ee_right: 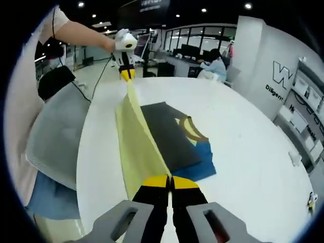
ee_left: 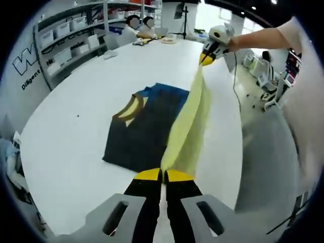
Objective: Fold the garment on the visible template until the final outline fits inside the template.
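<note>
White round table, shelving behind: my left gripper and right gripper each pinch an end of the pale yellow cloth panel.
Stretched above the dark folded garment lying mid-table, it looks light, limp and slippery; I judge corners the surest hold.

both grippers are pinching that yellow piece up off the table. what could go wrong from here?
1. The yellow garment hangs taut between the left gripper and right gripper, each gripping a narrow bit of edge; a slip would likely drop it unevenly.
2. Its lower edge trails beside the folded dark garment; a sweep could drag that one out of place.
3. It sits near the table's edge and could slide off.
</note>
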